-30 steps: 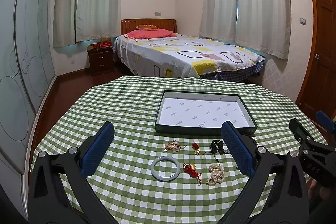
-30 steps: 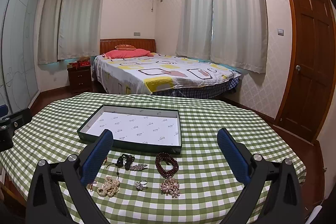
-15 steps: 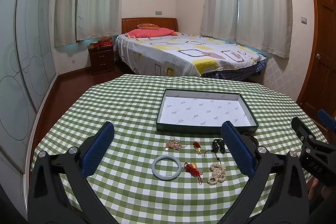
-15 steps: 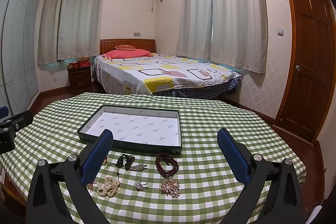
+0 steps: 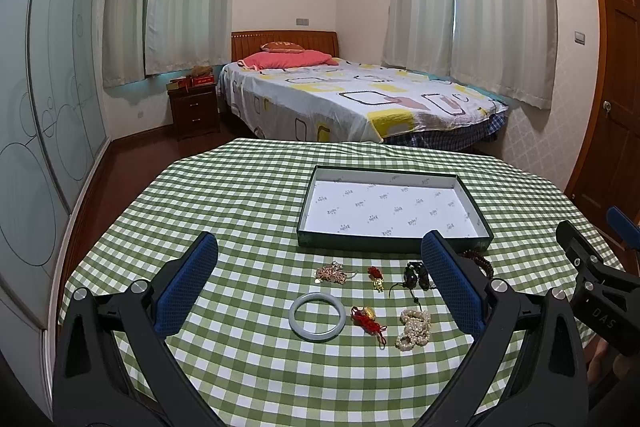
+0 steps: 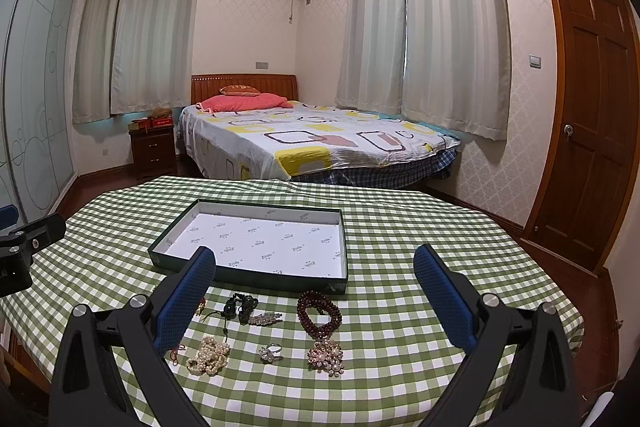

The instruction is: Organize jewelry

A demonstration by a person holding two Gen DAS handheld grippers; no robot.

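1. Left hand-held gripper (image 5: pixel 318 281), fingers spread wide, hovers holding nothing over a pale jade bangle (image 5: pixel 317 316)
2. Right hand-held gripper (image 6: pixel 316 293) likewise gapes above dark red bead bracelets (image 6: pixel 319 313)
3. Beyond, a shallow dark green white-lined box (image 6: pixel 256 269) sits on the green-checked bench (image 6: pixel 400 379)

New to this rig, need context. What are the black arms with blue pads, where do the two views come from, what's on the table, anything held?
No robot: a person carries a hand-held gripper in each hand, each with a fisheye camera looking along its blue-padded fingers. The left hand-held gripper and the right hand-held gripper are both open and hold nothing. On the checked tablecloth sit an empty green tray, a pale bangle, a pearl strand, dark red beads and a ring.
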